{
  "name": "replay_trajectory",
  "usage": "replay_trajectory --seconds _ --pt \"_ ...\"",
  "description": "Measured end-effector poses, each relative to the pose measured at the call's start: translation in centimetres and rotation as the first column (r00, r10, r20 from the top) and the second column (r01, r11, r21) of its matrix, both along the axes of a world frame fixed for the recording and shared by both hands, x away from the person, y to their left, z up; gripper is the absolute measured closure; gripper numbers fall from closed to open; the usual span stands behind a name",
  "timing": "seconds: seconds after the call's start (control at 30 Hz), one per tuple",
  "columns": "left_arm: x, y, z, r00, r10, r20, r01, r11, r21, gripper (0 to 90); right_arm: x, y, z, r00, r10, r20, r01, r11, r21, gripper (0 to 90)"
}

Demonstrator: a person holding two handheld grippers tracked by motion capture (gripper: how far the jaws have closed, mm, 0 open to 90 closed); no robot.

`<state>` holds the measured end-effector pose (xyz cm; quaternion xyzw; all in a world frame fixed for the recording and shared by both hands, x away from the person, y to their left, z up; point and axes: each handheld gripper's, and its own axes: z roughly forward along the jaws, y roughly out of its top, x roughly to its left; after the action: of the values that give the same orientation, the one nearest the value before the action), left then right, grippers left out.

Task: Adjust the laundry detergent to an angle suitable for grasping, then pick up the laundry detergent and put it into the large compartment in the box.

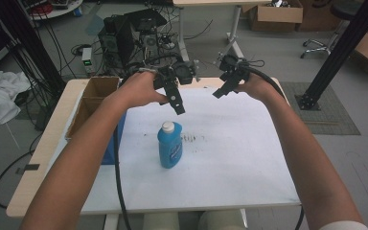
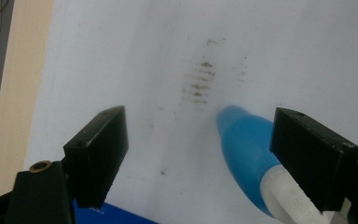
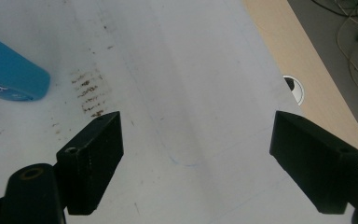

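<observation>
Bottle [image 1: 170, 146] upright below left gripper [image 1: 178, 106], jaws spread, empty; to be centred over white cap [image 1: 168, 127] before descent. Right gripper [image 1: 219, 92] agape, idle.

Black two-finger grippers, left gripper [image 1: 178, 109], right gripper [image 1: 219, 93]; black trailing cables; white sleeve [image 1: 342, 225] edge.

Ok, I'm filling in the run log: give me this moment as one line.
left gripper: open, above blue bottle | right gripper: open, raised over white sheet | bottle: upright, white cap on, untouched

overhead and gripper views, shared bottle [image 1: 169, 146]
</observation>
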<state>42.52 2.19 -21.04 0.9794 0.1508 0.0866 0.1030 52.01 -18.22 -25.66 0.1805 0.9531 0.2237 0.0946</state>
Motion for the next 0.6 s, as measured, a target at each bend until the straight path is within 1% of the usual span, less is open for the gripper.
replay_trajectory --seconds 0.1,0.13,0.17,0.23,0.27,0.3,0.33,0.37,0.4,0.43,0.47,0.53,0.57,0.6 --pt "-0.3 -0.1 0.2 1.0000 0.002 -0.003 -0.002 1.0000 0.007 20.0 -0.1 -0.1 0.1 1.0000 0.002 0.004 -0.002 1.000 -0.001 17.2" --pt "-0.5 -0.2 0.3 0.9998 0.020 -0.005 -0.020 0.9998 0.007 19.9 -0.2 -0.2 0.3 1.0000 -0.002 0.007 0.002 1.000 0.001 17.1" --pt "-0.5 -0.2 0.3 0.9998 0.020 -0.005 -0.020 0.9998 0.007 19.8 -0.2 -0.2 0.3 1.0000 -0.002 0.007 0.002 1.000 0.001 17.1" --pt "-0.8 -0.3 0.6 0.9987 0.051 0.002 -0.051 0.9985 0.020 19.6 -0.3 -0.4 0.3 0.9999 -0.006 0.010 0.006 1.000 0.006 17.1" --pt "-1.2 -0.3 0.7 0.9964 0.084 0.013 -0.084 0.9958 0.036 20.1 -0.4 -0.5 0.4 0.9999 -0.003 0.012 0.003 1.000 0.007 17.1" --pt "-1.2 -0.3 0.7 0.9964 0.084 0.013 -0.084 0.9958 0.036 20.0 -0.4 -0.5 0.4 0.9999 -0.003 0.012 0.003 1.000 0.007 17.1" --pt "-1.4 -0.3 0.8 0.9935 0.113 0.015 -0.113 0.9921 0.053 20.0 -0.5 -0.5 0.4 0.9999 -0.005 0.010 0.005 1.000 0.007 17.1" --pt "-1.5 -0.3 0.9 0.9930 0.117 0.016 -0.117 0.9914 0.058 18.6 -0.5 -0.5 0.3 0.9999 -0.005 0.012 0.005 1.000 0.008 17.1" --pt "-1.9 -0.2 1.1 0.9885 0.150 0.021 -0.151 0.9865 0.064 20.4 -0.5 -0.6 0.3 0.9999 -0.004 0.011 0.004 1.000 0.012 17.1" --pt "-1.9 -0.2 1.1 0.9885 0.150 0.021 -0.151 0.9865 0.064 19.8 -0.6 -0.7 0.3 0.9999 -0.005 0.010 0.005 1.000 0.012 17.1" --pt "-2.1 -0.1 1.3 0.9866 0.162 0.016 -0.163 0.9855 0.047 19.3 -0.6 -0.7 0.2 1.0000 -0.004 0.009 0.004 1.000 0.013 17.1" --pt "-2.4 0.1 1.6 0.9840 0.178 -0.001 -0.178 0.9836 0.029 19.7 -0.6 -0.8 0.1 1.0000 -0.002 0.008 0.002 1.000 0.011 17.1" --pt "-2.4 0.1 1.6 0.9840 0.178 -0.001 -0.178 0.9836 0.029 19.8 -0.6 -0.8 0.1 1.0000 -0.002 0.008 0.002 1.000 0.011 17.1" --pt "-2.6 0.1 1.7 0.9819 0.189 -0.008 -0.189 0.9815 0.031 19.8 -0.6 -0.8 0.1 1.0000 -0.003 0.008 0.003 1.000 0.013 17.1"
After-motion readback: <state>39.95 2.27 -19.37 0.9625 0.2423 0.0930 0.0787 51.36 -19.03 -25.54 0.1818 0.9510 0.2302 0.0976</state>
